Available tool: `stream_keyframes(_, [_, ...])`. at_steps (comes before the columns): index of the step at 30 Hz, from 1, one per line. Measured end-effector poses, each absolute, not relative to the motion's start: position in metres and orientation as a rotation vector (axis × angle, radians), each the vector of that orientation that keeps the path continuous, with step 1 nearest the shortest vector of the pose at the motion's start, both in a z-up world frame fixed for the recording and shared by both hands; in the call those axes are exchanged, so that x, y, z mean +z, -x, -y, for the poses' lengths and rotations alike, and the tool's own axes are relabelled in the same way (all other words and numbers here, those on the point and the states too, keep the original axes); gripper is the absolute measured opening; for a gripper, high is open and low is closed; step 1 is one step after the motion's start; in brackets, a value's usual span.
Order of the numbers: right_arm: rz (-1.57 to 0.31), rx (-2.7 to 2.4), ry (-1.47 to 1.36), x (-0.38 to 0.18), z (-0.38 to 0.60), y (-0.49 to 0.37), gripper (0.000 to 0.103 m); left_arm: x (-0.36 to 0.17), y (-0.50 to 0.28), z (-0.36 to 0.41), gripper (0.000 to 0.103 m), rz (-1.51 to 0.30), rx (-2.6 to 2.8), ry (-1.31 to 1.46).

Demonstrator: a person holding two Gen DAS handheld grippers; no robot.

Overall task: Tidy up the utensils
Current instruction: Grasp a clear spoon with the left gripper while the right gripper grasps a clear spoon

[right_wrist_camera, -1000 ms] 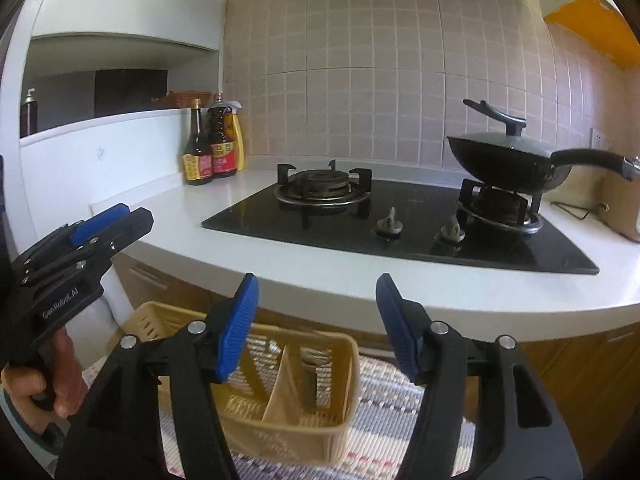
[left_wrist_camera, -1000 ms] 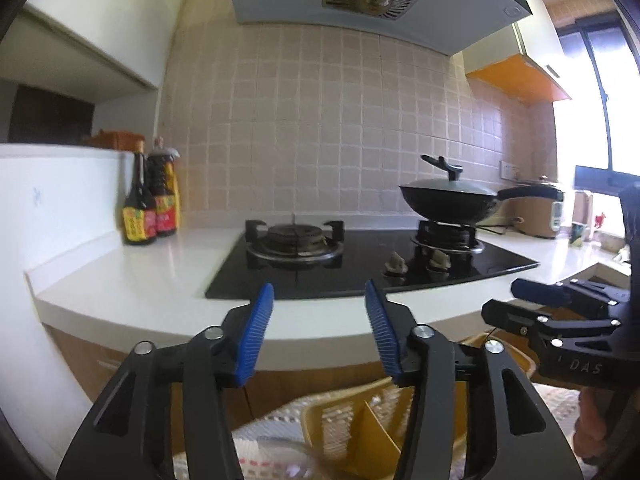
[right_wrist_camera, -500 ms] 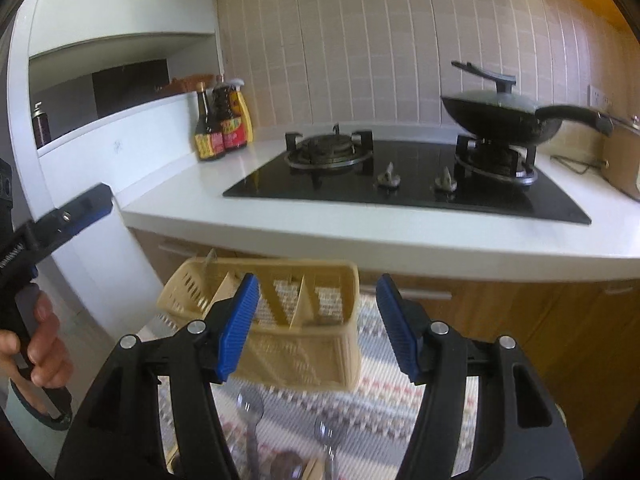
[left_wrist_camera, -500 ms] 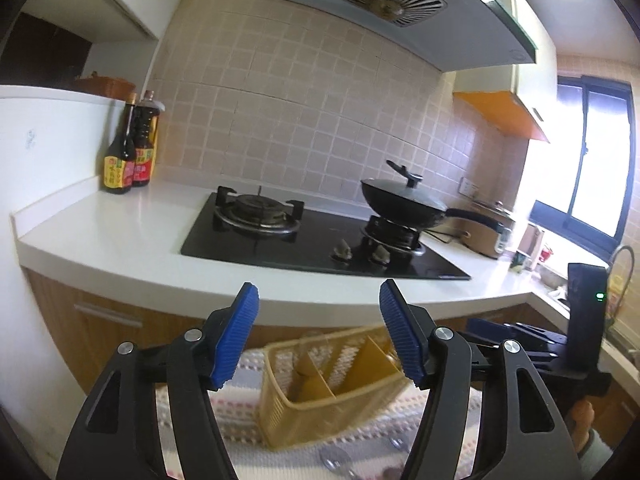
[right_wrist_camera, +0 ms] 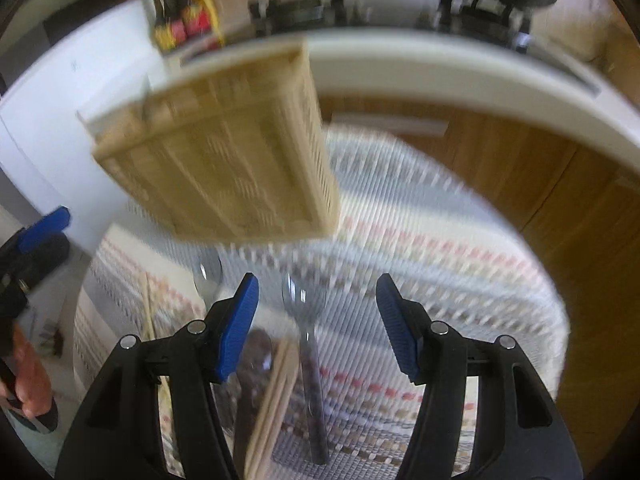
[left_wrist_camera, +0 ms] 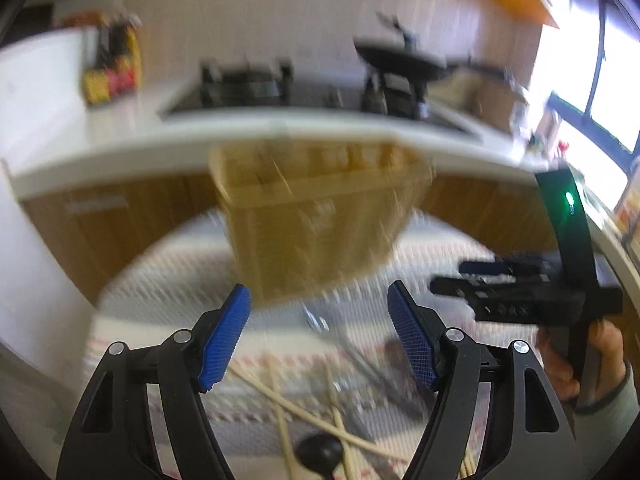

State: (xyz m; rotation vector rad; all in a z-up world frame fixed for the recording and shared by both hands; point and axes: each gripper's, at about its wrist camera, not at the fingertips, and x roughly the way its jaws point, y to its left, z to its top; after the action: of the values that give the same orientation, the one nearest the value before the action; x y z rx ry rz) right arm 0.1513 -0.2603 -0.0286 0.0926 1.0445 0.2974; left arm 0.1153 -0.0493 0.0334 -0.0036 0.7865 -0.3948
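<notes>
Both views are blurred by motion. A yellow slotted utensil basket (left_wrist_camera: 316, 220) (right_wrist_camera: 224, 160) stands on a striped mat. In front of it lie scattered utensils: metal spoons (right_wrist_camera: 306, 312) (left_wrist_camera: 316, 320), wooden chopsticks (left_wrist_camera: 304, 412) (right_wrist_camera: 272, 400) and a black-handled piece (left_wrist_camera: 320, 450). My left gripper (left_wrist_camera: 320, 332) hangs over the utensils, its jaws opening with nothing between them. My right gripper (right_wrist_camera: 316, 320) is open above a spoon, pads not touching it. The right gripper also shows in the left wrist view (left_wrist_camera: 452, 280), held by a hand (left_wrist_camera: 576, 364).
The striped mat (right_wrist_camera: 440, 248) covers a low surface before wooden cabinets (right_wrist_camera: 560, 184) under a white counter (left_wrist_camera: 120, 148). On the counter are a black hob (left_wrist_camera: 248, 88), a wok (left_wrist_camera: 400, 60) and sauce bottles (right_wrist_camera: 184, 20). A window (left_wrist_camera: 600, 92) is at right.
Both grippers tilted downward and sank toward the mat; the basket and loose utensils came into view. The left jaws widened. The right jaws stayed as they were.
</notes>
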Motion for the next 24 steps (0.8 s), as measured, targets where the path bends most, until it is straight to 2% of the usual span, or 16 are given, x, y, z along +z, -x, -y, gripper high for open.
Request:
stream_keyframes(8, [-1.059, 0.314, 0.016, -0.057, 0.248, -0.156, 0.057, -0.020, -0.150, 0.072, 0.069, -0.889, -0.283, -0.108])
stream_keyframes(13, [-1.054, 0.317, 0.066, -0.062, 0.233, -0.158, 0.056, -0.030, -0.170, 0.061, 0.069, -0.959, -0.284, 0.011])
stream_keyframes(16, [-1.036, 0.283, 0.132, -0.067, 0.216, -0.158, 0.048, -0.034, -0.180, 0.058, 0.069, -0.974, -0.261, 0.036])
stream_keyframes(18, [-1.024, 0.269, 0.152, -0.067, 0.211, -0.156, 0.035, -0.039, -0.183, 0.060, 0.069, -0.983, -0.252, 0.041])
stream_keyframes(20, [-1.024, 0.271, 0.149, -0.068, 0.207, -0.156, 0.030, -0.043, -0.189, 0.062, 0.069, -0.998, -0.249, 0.048])
stream_keyframes(24, [-1.026, 0.280, 0.132, -0.070, 0.215, -0.154, 0.030, -0.049, -0.194, 0.069, 0.068, -1.022, -0.245, 0.043])
